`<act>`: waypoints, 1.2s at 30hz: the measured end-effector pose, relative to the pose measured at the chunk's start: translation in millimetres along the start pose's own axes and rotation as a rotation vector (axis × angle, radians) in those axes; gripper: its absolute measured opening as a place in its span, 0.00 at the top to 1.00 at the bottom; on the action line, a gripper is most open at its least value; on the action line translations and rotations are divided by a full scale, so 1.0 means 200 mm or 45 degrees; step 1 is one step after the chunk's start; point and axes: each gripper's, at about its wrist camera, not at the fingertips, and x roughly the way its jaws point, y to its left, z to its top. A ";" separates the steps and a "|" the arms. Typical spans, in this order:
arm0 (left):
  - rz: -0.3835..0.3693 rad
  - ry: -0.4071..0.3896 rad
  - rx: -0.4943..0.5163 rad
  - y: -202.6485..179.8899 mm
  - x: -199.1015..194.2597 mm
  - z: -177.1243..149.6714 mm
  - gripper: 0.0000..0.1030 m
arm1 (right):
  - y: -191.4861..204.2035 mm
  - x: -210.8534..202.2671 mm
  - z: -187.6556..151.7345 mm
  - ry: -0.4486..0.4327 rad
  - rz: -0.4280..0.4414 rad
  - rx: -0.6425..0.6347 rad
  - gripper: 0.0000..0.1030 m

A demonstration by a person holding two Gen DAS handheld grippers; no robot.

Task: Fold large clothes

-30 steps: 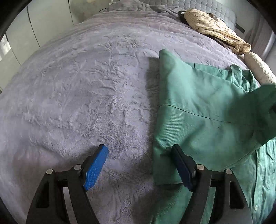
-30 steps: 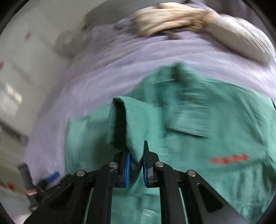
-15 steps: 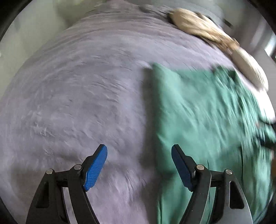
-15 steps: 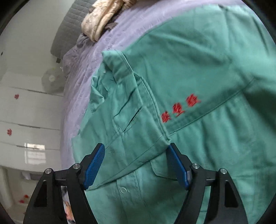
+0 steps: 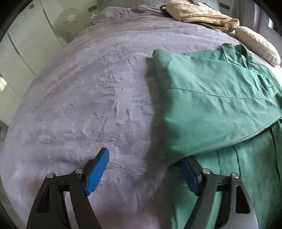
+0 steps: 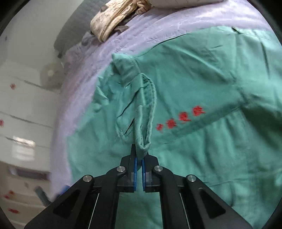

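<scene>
Shifted green shirt (image 5: 211, 109) on purple bedspread (image 5: 88, 105)

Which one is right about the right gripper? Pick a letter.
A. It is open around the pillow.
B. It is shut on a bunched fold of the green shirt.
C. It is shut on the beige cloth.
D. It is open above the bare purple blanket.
B: the right gripper's blue pads pinch a bunched fold of the green shirt.

A lavender bedspread (image 5: 98, 98) carries a crumpled beige cloth (image 5: 199, 12) beside a pale pillow (image 5: 257, 44).
</scene>
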 end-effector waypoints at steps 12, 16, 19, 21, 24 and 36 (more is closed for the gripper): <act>0.055 0.046 -0.183 0.26 -0.15 0.00 0.21 | -0.10 -0.05 -0.06 0.044 -0.044 0.059 0.87; -0.045 -0.031 -0.145 0.09 -0.13 0.16 0.21 | 0.01 -0.16 -0.09 -0.045 -0.044 -0.055 0.85; -0.012 -0.030 -0.090 -0.07 -0.02 0.24 0.21 | 0.14 -0.14 -0.07 -0.074 -0.053 -0.202 0.85; 0.048 0.005 -0.084 -0.12 0.09 0.25 0.21 | 0.17 -0.06 -0.07 -0.050 -0.075 -0.242 0.85; 0.052 0.042 -0.131 -0.09 0.17 0.21 0.20 | 0.09 0.06 -0.07 0.027 -0.150 -0.215 0.89; 0.068 0.068 -0.048 -0.18 -0.05 0.19 0.20 | -0.22 -0.22 -0.18 0.041 -0.006 0.034 0.50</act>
